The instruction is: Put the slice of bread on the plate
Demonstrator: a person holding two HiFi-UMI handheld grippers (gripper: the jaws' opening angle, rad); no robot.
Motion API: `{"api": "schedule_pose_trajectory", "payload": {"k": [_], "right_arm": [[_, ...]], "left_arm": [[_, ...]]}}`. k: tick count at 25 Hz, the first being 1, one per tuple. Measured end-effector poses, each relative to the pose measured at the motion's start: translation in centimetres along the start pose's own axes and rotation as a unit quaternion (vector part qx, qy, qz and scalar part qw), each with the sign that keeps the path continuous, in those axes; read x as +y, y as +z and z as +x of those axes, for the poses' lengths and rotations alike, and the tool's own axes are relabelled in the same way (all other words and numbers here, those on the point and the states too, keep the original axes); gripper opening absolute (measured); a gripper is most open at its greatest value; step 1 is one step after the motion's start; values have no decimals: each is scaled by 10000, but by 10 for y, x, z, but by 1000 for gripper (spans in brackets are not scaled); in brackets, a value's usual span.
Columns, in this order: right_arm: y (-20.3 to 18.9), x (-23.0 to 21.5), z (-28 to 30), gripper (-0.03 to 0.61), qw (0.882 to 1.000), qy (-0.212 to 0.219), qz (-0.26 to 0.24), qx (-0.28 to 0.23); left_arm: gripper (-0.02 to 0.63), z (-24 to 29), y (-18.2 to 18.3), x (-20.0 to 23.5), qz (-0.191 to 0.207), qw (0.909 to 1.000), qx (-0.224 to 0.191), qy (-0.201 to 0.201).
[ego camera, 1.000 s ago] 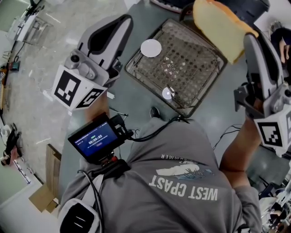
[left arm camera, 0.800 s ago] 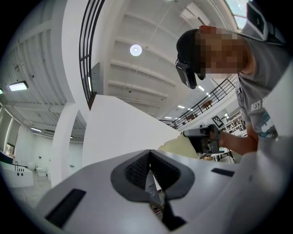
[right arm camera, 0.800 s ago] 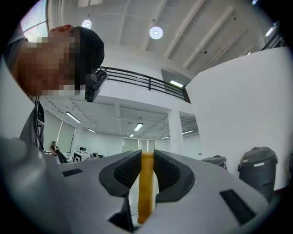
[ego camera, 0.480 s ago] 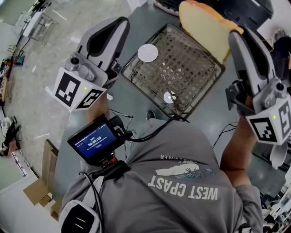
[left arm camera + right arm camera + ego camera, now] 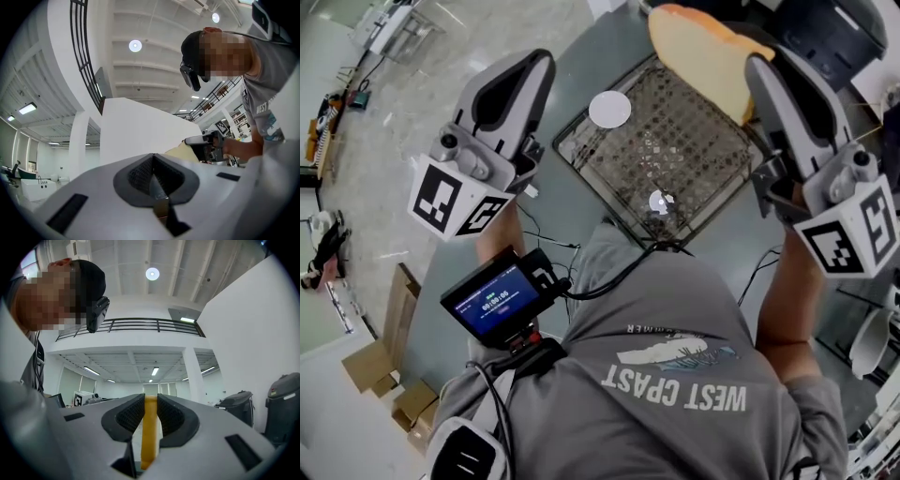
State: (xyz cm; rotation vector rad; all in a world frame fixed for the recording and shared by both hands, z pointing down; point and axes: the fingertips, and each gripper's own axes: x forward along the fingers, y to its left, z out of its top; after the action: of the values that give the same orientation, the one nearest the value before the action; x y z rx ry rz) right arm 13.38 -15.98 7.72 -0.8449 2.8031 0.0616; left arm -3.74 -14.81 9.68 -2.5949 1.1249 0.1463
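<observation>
Jaws of the right gripper [image 5: 150, 423] clamp the bread slice [image 5: 698, 56] edge-on, held high over the wire tray's [image 5: 581, 150] far edge. Left gripper [image 5: 157, 190] is pinched together, empty. Placing is not yet done, and only a small white disc [image 5: 610, 109] looks plate-like. Open air below, with the tray rim to clear.

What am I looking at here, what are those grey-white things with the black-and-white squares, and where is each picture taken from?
They are hand-held two-jaw grippers, one in each of a person's hands. One picture comes from a camera on the person's head, looking down; the other two from cameras riding on the grippers. The left gripper is shut and empty. The right gripper pinches a pale, tan-crusted slice of bread, raised near a square wire-mesh metal tray on the grey table.
</observation>
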Motion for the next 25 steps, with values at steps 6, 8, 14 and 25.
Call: {"api": "schedule_pose_trajectory", "payload": {"k": [6, 8, 14, 25], "right_arm": [[-44, -31, 29, 81, 9996, -23, 219, 194], [-50, -31, 28, 81, 9992, -89, 265, 269], [-82, -35, 56, 81, 9975, -52, 441, 558], [-161, -63, 117, 81, 9882, -30, 1011, 1149]], "left_arm": [[8, 9, -36, 22, -75, 9999, 89, 40], [8, 7, -38, 19, -65, 9999, 99, 30], [6, 8, -66, 38, -292, 9993, 224, 51], [6, 2, -111, 73, -762, 9961, 415, 151]]}}
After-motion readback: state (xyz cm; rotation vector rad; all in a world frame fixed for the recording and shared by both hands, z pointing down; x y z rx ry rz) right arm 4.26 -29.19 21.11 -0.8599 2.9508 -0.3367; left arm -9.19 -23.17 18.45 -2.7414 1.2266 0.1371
